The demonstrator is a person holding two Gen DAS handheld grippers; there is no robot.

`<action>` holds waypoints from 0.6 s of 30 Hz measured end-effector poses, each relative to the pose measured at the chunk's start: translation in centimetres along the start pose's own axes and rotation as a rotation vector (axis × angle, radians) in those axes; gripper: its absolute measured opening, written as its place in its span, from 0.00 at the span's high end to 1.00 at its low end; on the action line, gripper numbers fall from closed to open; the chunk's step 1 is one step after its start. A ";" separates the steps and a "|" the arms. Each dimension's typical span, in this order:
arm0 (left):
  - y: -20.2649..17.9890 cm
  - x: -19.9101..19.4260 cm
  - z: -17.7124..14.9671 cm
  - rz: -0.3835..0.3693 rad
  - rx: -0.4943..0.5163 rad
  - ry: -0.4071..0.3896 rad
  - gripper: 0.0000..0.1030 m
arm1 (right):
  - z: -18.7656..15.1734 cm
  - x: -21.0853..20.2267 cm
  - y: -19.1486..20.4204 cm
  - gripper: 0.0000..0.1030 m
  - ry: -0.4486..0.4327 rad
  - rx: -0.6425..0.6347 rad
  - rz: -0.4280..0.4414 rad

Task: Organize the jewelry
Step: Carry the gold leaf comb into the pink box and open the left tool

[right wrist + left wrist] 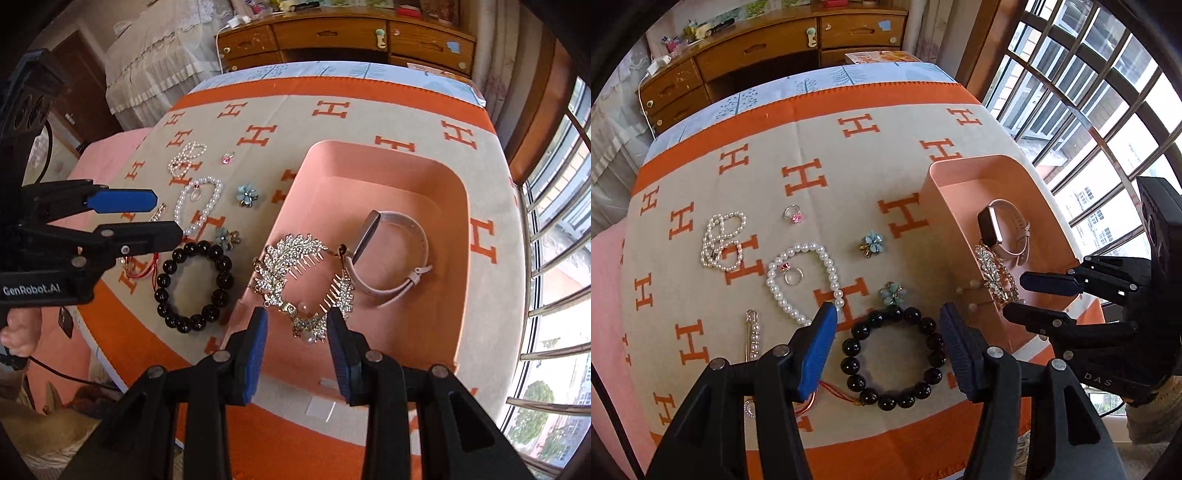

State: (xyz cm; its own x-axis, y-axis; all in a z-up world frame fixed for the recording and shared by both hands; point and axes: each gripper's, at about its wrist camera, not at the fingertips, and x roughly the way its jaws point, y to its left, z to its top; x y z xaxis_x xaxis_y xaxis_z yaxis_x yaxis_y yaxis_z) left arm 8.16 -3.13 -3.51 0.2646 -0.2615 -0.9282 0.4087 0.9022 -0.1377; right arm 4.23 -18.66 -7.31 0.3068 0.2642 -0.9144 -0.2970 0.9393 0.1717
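inside pink tray (460, 236), watch (391, 254), rhinestone combs (291, 266), r tongs (297, 354) open above

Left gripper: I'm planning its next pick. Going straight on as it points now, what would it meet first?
Most likely the black bead bracelet, which lies on the blanket between the open jaws of the left gripper. Its height above the beads is unclear.

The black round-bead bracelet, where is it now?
The black round-bead bracelet lies on the H-patterned cloth, between the open left gripper's fingers, left of the pink tray.
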 end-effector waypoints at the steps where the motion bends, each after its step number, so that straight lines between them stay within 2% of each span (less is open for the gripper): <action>1: 0.3 0.0 -0.1 -0.006 -0.007 -0.003 0.46 | 0.1 0.3 0.1 0.67 0.001 -0.010 0.005; 6: 1.7 0.3 -0.5 -0.024 -0.052 -0.001 0.46 | 0.8 1.2 0.2 0.69 -0.024 -0.048 0.000; 7: 1.9 0.5 -0.6 -0.026 -0.059 0.003 0.46 | 1.0 1.2 0.0 0.74 -0.032 -0.045 0.005; 8: 2.1 0.7 -0.5 -0.026 -0.065 0.007 0.46 | 1.1 1.4 -0.2 0.87 -0.033 -0.038 0.003; 9: 2.3 0.8 -0.6 -0.024 -0.069 0.010 0.46 | 1.3 1.6 -0.6 0.92 -0.034 -0.022 -0.007; 12: 2.7 1.3 -0.6 -0.030 -0.083 0.018 0.46 | 1.6 2.3 -2.2 0.98 -0.026 0.075 0.009; 18: 3.0 1.9 -0.6 -0.034 -0.097 0.024 0.46 | 2.7 2.6 -4.1 1.00 -0.068 0.192 0.019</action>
State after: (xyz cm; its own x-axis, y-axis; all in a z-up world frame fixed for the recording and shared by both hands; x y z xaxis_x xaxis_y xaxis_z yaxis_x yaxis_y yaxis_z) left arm 9.40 -0.72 -5.83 0.2301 -0.2853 -0.9304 0.3307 0.9221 -0.2010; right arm 8.69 -21.26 -9.42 0.3647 0.2902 -0.8847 -0.1273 0.9568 0.2614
